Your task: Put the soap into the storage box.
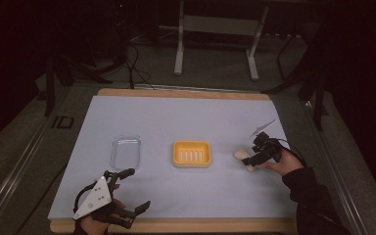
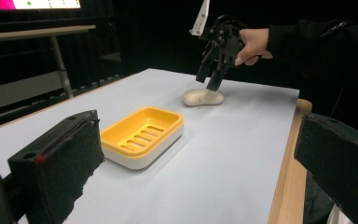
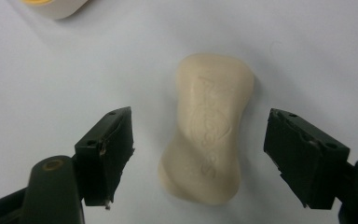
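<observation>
Soap bar (image 1: 243, 158) right of soap dish (image 1: 191, 153), lid (image 1: 126, 151) left, all on mat (image 1: 176, 117).

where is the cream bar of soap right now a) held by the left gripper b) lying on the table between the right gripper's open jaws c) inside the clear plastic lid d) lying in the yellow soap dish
b: the cream bar of soap lies on the table, with the right gripper standing one jaw on each side, clear of it.

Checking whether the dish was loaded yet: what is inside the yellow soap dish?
Nothing lies inside the yellow plastic soap dish; its slotted floor shows bare. The cream waisted soap bar lies on the table between the right tongs' open jaws. Below the slots is hidden.
</observation>
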Demonstrator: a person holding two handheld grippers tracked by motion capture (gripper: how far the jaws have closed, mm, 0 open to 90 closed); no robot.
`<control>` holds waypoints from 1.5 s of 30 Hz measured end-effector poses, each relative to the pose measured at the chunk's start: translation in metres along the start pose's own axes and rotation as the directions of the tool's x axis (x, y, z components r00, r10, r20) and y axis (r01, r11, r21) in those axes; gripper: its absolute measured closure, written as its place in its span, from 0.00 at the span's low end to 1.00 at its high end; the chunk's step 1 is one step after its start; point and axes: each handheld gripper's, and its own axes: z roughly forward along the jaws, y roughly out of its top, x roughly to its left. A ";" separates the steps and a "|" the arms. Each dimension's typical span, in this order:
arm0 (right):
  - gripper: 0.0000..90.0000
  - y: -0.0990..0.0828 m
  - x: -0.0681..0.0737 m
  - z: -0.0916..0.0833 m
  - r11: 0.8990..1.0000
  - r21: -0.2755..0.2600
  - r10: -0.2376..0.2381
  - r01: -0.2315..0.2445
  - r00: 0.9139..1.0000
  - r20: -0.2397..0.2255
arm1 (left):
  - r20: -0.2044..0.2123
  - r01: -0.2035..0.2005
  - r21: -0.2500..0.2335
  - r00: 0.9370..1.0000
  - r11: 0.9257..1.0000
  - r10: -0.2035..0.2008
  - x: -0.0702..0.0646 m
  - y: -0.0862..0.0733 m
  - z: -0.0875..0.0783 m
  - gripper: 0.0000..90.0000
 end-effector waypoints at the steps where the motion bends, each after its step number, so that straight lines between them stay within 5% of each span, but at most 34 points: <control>1: 0.29 0.000 -0.001 0.001 1.000 -0.004 0.005 -0.005 1.000 -0.003 | 0.000 0.000 0.000 1.000 1.000 0.000 0.000 0.000 0.000 0.01; 10: 0.36 0.000 -0.004 0.015 0.999 0.026 0.046 -0.046 0.999 0.011 | 0.006 0.002 0.000 1.000 1.000 -0.002 0.000 0.000 0.000 0.01; 23: 0.47 0.001 0.002 0.035 0.994 0.096 0.042 -0.047 0.998 0.056 | 0.015 0.001 0.003 1.000 1.000 -0.001 -0.001 0.000 0.000 0.01; 35: 0.55 0.006 0.008 0.036 0.990 0.121 0.055 -0.069 0.993 0.108 | 0.016 -0.004 0.009 1.000 1.000 0.004 -0.001 0.000 0.001 0.01; 45: 0.55 0.008 0.005 0.035 0.987 0.138 0.070 -0.081 0.994 0.087 | 0.015 -0.004 0.011 1.000 1.000 0.004 -0.001 0.000 0.001 0.01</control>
